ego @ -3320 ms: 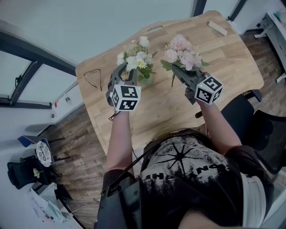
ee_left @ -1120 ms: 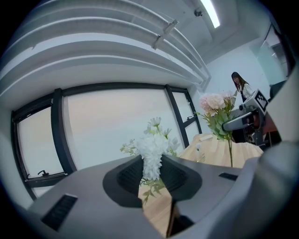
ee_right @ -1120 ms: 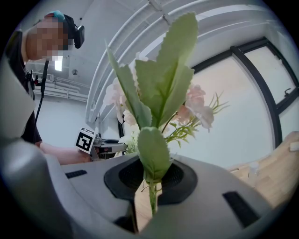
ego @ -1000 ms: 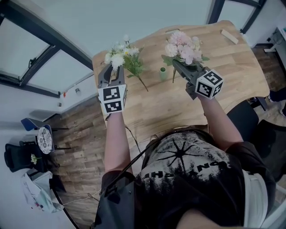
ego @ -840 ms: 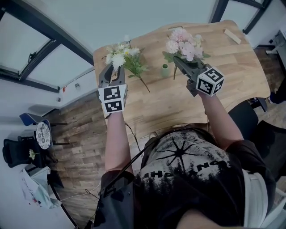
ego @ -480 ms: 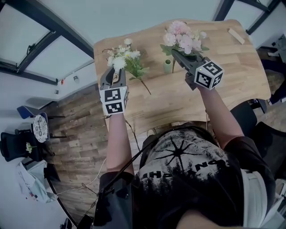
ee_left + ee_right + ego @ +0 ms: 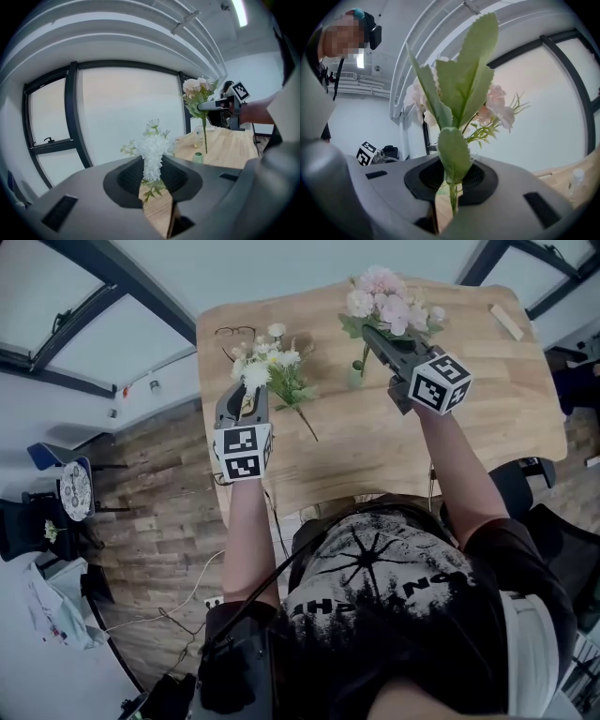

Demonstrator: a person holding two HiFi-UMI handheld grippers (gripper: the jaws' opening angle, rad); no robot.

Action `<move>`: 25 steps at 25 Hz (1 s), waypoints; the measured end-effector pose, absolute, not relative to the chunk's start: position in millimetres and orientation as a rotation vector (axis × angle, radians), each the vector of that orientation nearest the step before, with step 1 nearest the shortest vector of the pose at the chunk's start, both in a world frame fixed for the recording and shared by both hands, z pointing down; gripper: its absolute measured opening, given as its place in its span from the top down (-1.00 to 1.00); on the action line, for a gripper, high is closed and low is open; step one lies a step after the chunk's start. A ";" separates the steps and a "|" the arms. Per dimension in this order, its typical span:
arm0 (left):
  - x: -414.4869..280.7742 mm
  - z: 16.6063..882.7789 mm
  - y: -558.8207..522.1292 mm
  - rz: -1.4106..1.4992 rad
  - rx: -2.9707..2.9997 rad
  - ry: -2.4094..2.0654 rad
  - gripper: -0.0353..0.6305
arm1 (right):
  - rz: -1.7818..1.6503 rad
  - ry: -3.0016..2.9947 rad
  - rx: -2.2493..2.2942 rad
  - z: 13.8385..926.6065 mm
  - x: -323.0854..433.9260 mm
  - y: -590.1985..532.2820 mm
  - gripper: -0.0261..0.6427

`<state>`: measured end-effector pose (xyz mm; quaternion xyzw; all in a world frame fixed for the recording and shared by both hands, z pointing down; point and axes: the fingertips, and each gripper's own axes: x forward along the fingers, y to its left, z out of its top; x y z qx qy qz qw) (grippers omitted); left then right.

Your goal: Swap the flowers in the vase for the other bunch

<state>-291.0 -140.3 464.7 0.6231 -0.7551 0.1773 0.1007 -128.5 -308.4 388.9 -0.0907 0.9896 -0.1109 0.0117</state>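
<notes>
Left tool (image 7: 246, 392) grips white bunch (image 7: 267, 367) near edge (image 7: 200, 362), right tool (image 7: 375, 338) pink bunch (image 7: 389, 306).

Bare tabletop (image 7: 422, 442) along near edge and right side, eyeglasses (image 7: 234, 332) at far-left corner, wooden block (image 7: 507, 322) at far-right corner, green vase (image 7: 354, 378) toward far edge, pink bunch (image 7: 389, 306) over it, white bunch (image 7: 267, 367) at left edge
</notes>
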 end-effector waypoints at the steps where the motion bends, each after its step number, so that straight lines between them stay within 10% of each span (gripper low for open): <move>1: -289.5 468.8 -138.7 0.525 1.838 -2.227 0.56 | -0.339 3.086 -0.284 389.9 -128.6 -309.4 0.77; 25: -254.3 528.2 -169.2 0.507 1.799 -2.085 0.56 | -0.376 3.133 -0.161 457.5 -142.6 -328.3 0.77</move>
